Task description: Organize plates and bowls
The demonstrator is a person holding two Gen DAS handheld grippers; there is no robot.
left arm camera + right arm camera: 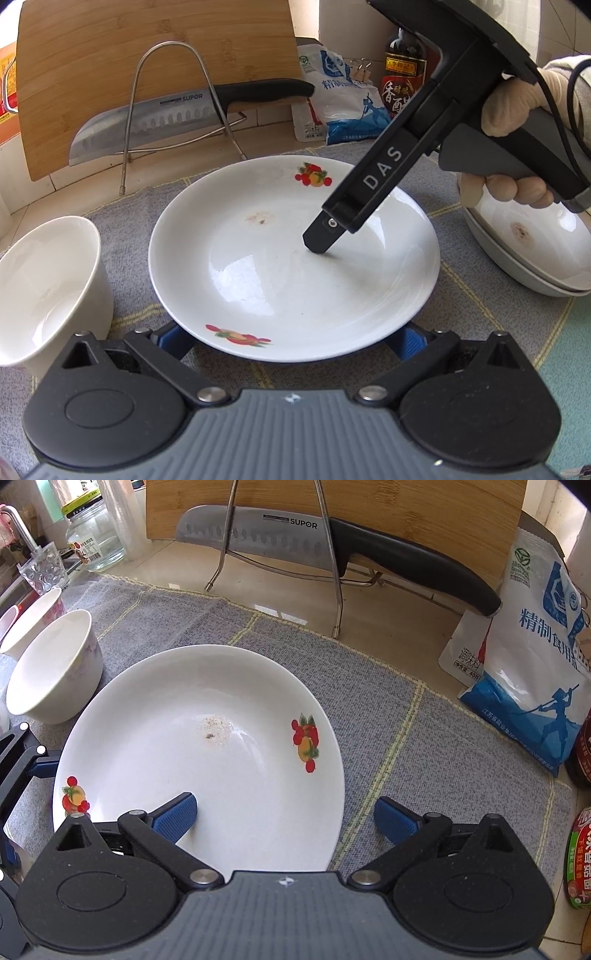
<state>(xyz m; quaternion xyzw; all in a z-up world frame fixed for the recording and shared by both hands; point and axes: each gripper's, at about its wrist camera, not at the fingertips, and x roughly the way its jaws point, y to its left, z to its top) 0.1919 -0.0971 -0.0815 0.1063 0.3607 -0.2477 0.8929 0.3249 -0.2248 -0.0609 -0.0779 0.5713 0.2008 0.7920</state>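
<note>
— Two grippers crowd one white fruit-printed ceramic plate lying on the grey woven mat. Jaws?

— Both spread wide, holding nothing. The right gripper straddles the rim; the left gripper flanks the near edge.

— Risk?

— Glazed rim slips out, or knocks the white ceramic bowl just beside.

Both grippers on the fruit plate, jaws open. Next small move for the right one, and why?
Probably close the right gripper on the near rim of the fruit plate. Its jaws stand open astride that rim, one finger over the plate's inside, the other over the grey mat. The left gripper is also open at the opposite edge, so nothing holds the plate yet.
</note>
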